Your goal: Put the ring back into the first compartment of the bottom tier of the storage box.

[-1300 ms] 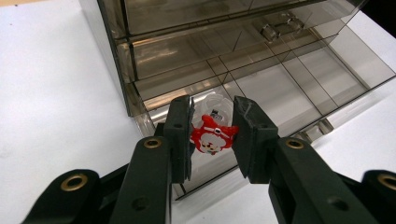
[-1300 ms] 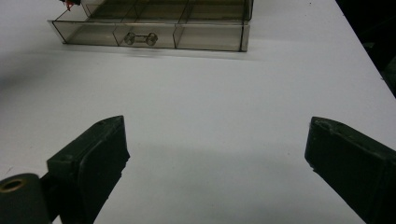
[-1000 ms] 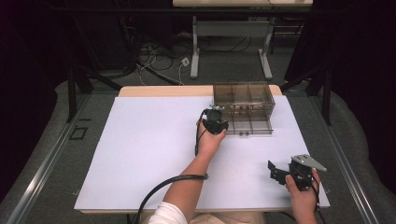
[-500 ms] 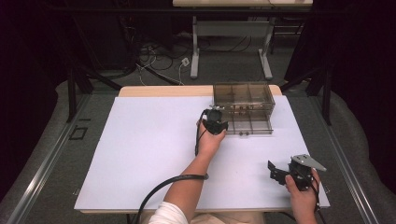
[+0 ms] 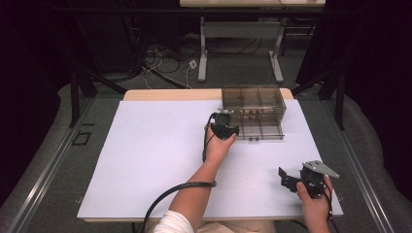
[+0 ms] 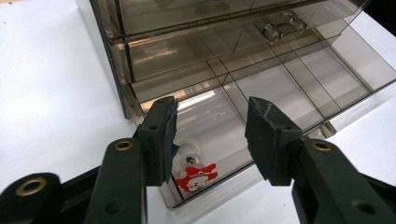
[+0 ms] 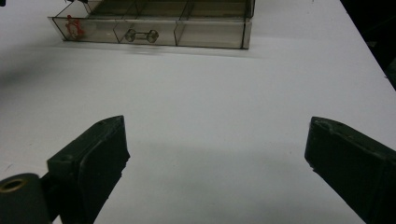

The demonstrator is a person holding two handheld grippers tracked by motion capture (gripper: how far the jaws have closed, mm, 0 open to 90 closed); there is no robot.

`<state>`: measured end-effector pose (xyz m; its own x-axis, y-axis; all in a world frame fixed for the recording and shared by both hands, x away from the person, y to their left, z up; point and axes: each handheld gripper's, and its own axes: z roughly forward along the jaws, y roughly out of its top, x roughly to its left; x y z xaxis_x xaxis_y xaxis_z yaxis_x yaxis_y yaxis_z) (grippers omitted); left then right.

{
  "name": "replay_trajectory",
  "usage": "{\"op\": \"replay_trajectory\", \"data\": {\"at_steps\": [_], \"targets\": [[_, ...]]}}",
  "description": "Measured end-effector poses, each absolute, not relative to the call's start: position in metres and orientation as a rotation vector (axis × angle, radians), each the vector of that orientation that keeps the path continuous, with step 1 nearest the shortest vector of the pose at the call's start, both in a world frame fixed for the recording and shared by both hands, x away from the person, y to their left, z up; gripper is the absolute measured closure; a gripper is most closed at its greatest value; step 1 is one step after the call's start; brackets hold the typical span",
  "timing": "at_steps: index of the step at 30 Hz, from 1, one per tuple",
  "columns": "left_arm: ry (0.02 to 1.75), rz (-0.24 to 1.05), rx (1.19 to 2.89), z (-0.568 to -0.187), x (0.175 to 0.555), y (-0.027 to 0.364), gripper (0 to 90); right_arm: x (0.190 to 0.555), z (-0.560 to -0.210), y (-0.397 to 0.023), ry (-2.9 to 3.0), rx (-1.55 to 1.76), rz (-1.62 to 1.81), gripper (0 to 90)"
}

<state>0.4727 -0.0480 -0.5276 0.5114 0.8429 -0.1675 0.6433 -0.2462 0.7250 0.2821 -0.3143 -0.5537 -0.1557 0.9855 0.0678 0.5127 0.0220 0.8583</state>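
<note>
Left gripper (image 6: 210, 140) hangs over the pulled-out drawer (image 6: 299, 88) of the smoked-plastic organizer (image 5: 253, 99), jaws just opening, partway apart with nothing between them; the red-and-white charm (image 6: 195, 176) lies in the drawer's corner compartment. Best lift straight up, clear of the dividers. Over on the right, the right gripper (image 5: 290, 178) idles wide open above the white table (image 5: 145, 160).

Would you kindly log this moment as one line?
left gripper: just opening, empty | small red-and-white figure: in open drawer of smoky clear plastic organiser | right gripper: open, idle

Glossy clear smoky plastic drawer box (image 6: 243, 79)
</note>
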Motion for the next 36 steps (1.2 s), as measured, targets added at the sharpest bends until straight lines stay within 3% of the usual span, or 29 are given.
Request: {"op": "replay_trajectory", "data": {"at_steps": [16, 31, 36], "targets": [[1.206, 0.368, 1.952, -0.526, 0.468, -0.026, 40.9, 0.282, -0.555, -0.316, 1.73, 1.53, 1.043, 5.8], [1.018, 0.382, 2.007, -0.521, 0.453, -0.008, 29.9, 0.286, -0.555, -0.315, 1.735, 1.53, 1.04, 5.8], [1.007, 0.353, 2.014, -0.517, 0.448, -0.001, 30.0, 0.287, -0.556, -0.315, 1.725, 1.525, 1.049, 5.9]]}}
